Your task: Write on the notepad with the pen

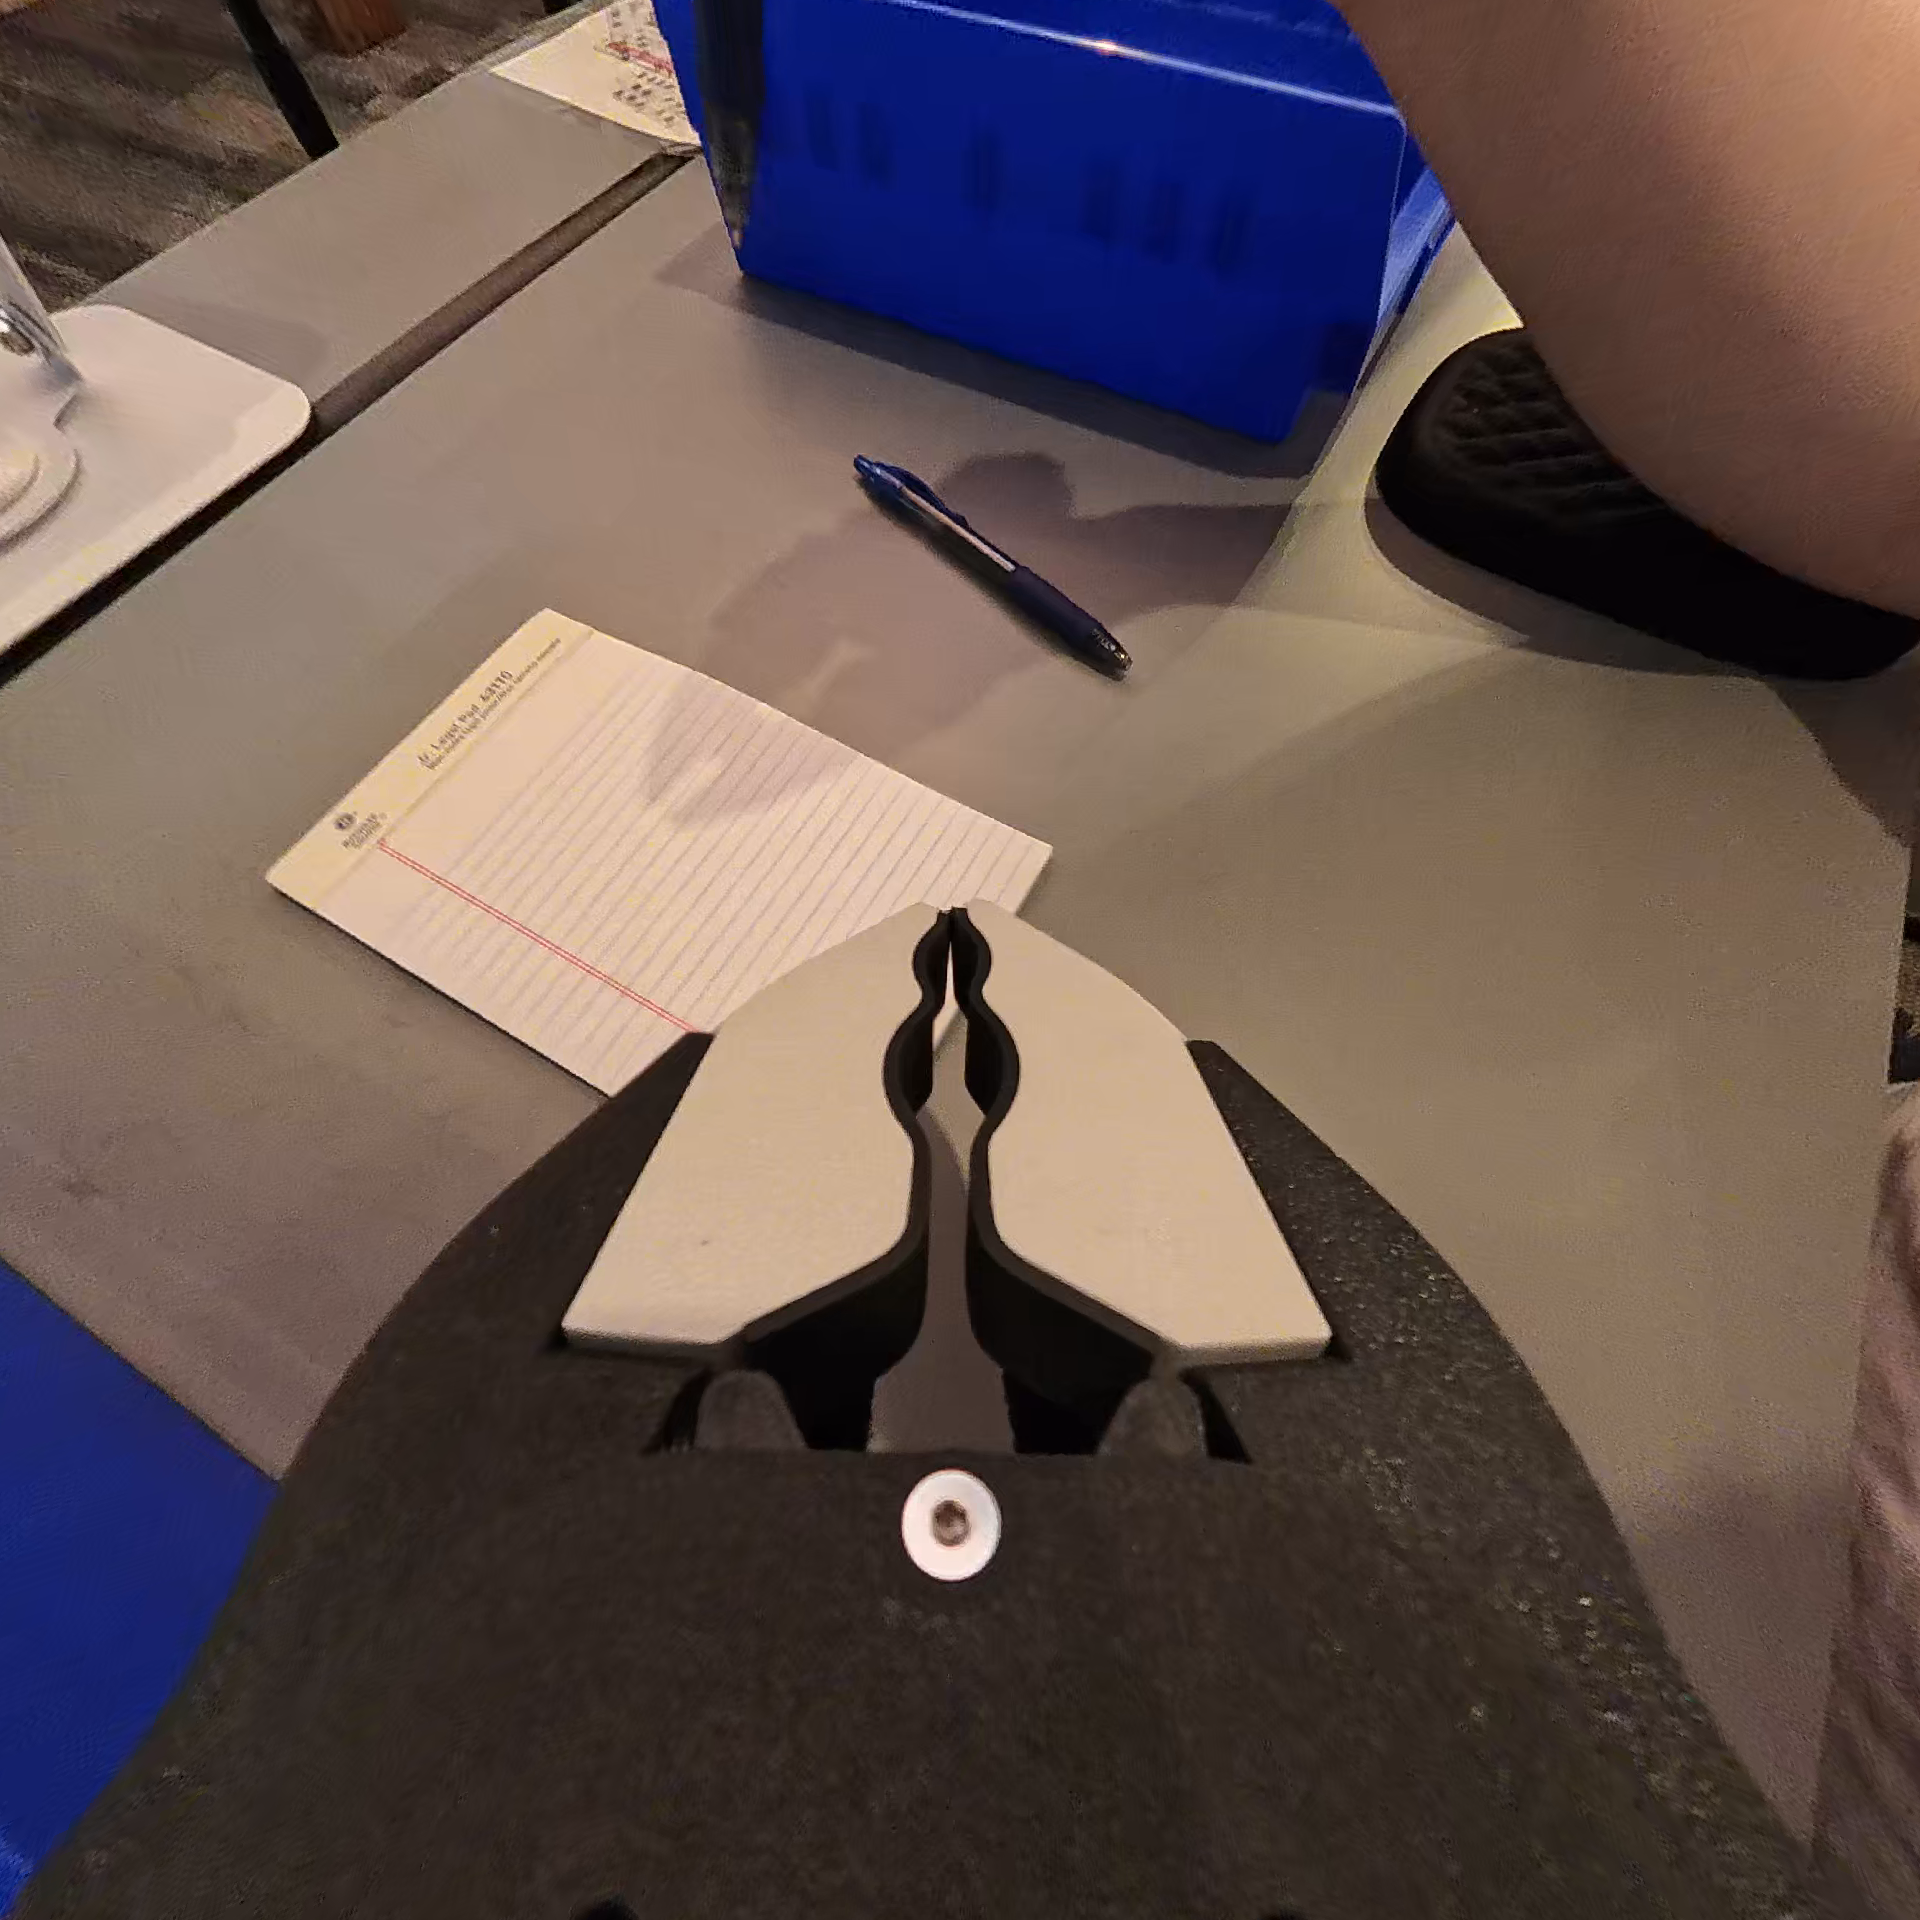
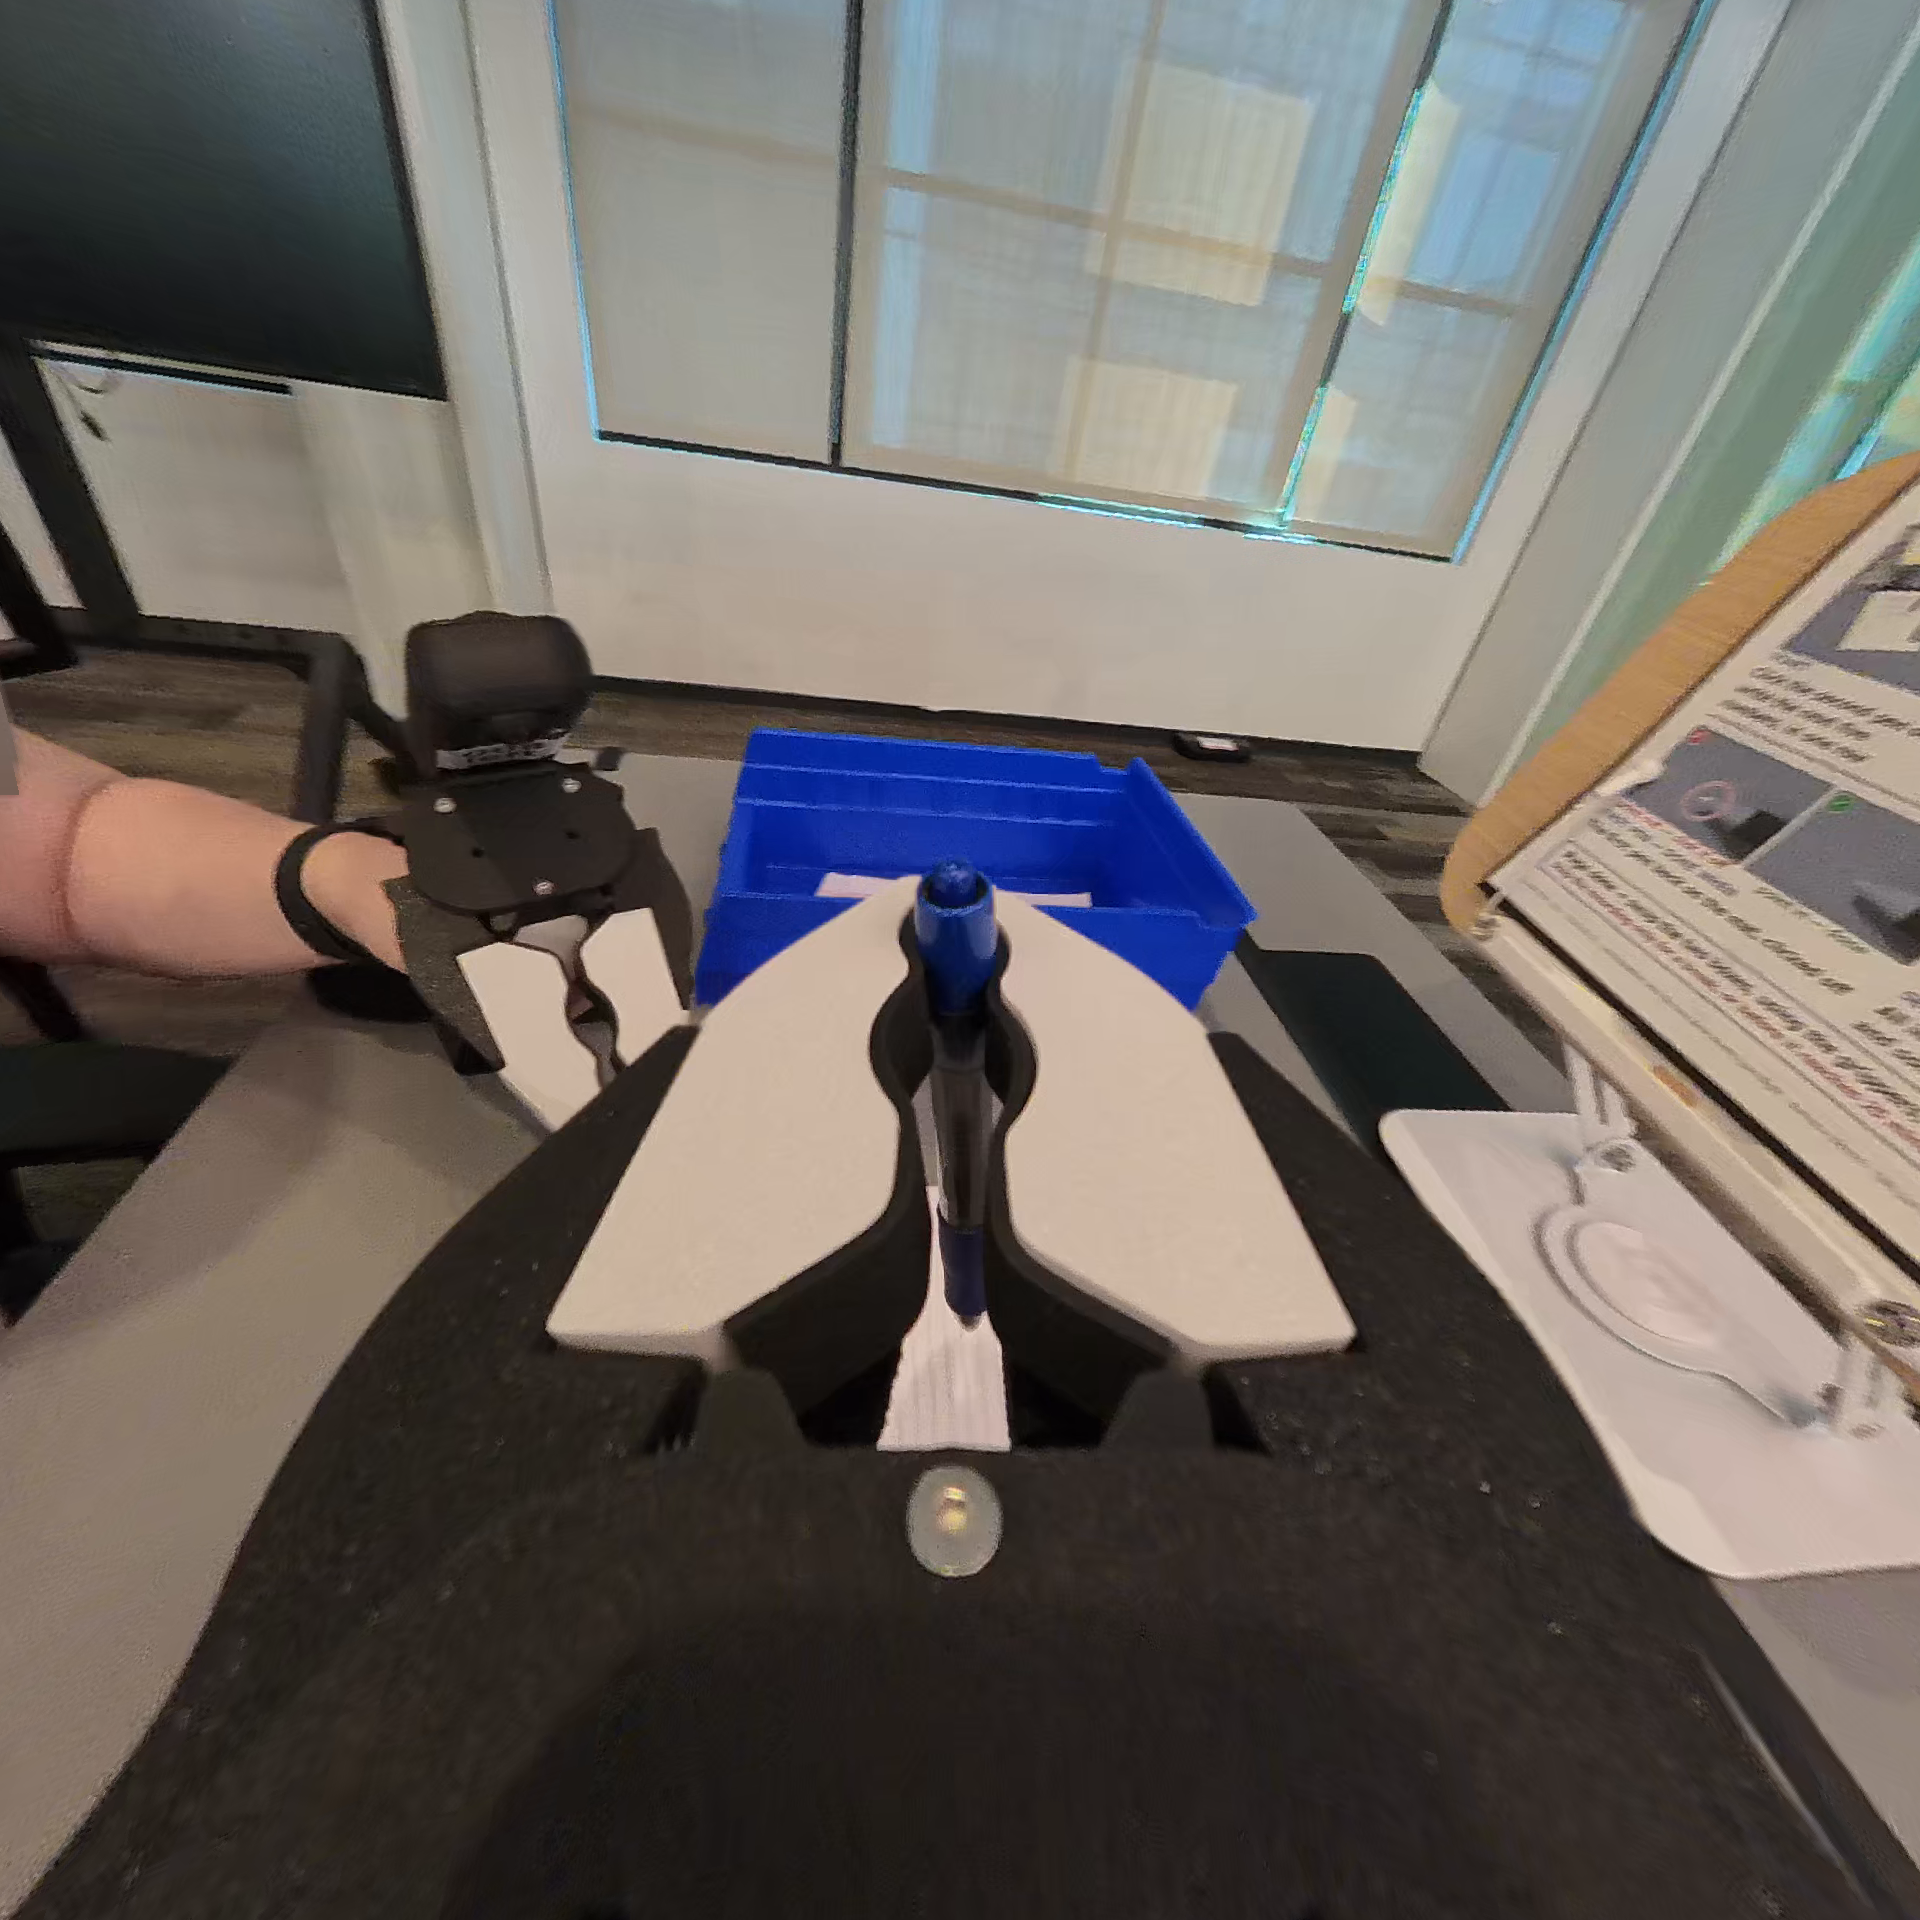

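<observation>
My right gripper [image 2: 954,920] is shut on a blue pen [image 2: 958,1049], held upright with the clicker end up. A strip of white lined paper [image 2: 940,1392] shows through the gap under the tip. In the left wrist view this pen [image 1: 727,125] hangs tip down, well above the table. A lined notepad [image 1: 644,831] lies flat on the grey table [image 1: 1351,935]. My left gripper [image 1: 951,916] is shut and empty over the pad's near edge; it also shows in the right wrist view [image 2: 597,1049]. A second blue pen [image 1: 987,566] lies on the table beyond the pad.
A blue bin [image 1: 1081,208] stands behind the pad, and a blue bin [image 2: 966,873] shows ahead of my right gripper. A stand with a white base [image 2: 1621,1320] holds a printed sheet [image 2: 1766,883]. A forearm [image 1: 1662,260] reaches in over a dark mesh object [image 1: 1558,499]. There is about 20 cm between the tips of the two grippers. The dark mesh object [image 1: 1558,499] lies around 30 cm away from my left fingertips.
</observation>
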`<state>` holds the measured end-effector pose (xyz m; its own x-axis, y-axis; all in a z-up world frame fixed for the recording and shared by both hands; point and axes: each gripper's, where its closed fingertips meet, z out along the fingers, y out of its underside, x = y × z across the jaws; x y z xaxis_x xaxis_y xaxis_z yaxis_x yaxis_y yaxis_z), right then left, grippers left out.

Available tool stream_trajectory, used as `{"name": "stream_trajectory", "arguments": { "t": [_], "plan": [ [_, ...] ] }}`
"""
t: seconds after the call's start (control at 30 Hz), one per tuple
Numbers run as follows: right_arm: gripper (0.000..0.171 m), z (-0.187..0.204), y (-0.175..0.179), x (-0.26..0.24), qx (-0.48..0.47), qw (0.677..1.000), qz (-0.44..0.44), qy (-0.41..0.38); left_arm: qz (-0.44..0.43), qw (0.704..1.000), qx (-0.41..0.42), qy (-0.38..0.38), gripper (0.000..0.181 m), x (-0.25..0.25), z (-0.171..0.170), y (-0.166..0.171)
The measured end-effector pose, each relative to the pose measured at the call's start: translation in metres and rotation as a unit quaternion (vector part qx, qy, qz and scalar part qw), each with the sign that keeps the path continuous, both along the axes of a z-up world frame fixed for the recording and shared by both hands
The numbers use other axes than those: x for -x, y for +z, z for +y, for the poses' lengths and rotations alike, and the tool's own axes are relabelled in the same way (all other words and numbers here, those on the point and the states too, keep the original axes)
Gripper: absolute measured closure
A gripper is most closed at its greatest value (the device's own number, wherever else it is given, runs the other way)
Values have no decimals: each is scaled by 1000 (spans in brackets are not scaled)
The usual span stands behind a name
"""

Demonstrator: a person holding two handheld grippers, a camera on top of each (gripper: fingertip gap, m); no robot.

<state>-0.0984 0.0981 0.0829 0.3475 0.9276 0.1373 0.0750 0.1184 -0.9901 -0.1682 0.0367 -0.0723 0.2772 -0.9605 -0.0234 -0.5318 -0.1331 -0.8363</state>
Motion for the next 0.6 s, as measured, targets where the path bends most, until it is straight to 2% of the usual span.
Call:
{"name": "stream_trajectory", "arguments": {
  "t": [0.07, 0.13, 0.33, 0.43, 0.5, 0.6],
  "plan": [
    [167, 4, 9, -4, -4, 1000, 8, -26, 5, 1000, -18, -7, 181, -3, 6, 9],
    [167, 4, 19, -7, 4, 999, 14, -35, -21, 999, -43, -12, 181, -11, 15, 36],
    [167, 6, 52, -16, 11, 997, 12, -74, -177, 982, -68, -25, 181, -35, 38, 175],
    [167, 7, 59, -17, 17, 997, 0, -82, -249, 966, -62, -32, 181, -30, 49, 226],
    [167, 7, 61, -17, 22, 996, -8, -84, -277, 959, -53, -32, 181, -18, 57, 242],
    [167, 6, 61, -20, 24, 996, -6, -88, -283, 958, -31, -24, 181, 13, 70, 240]
  ]
}}
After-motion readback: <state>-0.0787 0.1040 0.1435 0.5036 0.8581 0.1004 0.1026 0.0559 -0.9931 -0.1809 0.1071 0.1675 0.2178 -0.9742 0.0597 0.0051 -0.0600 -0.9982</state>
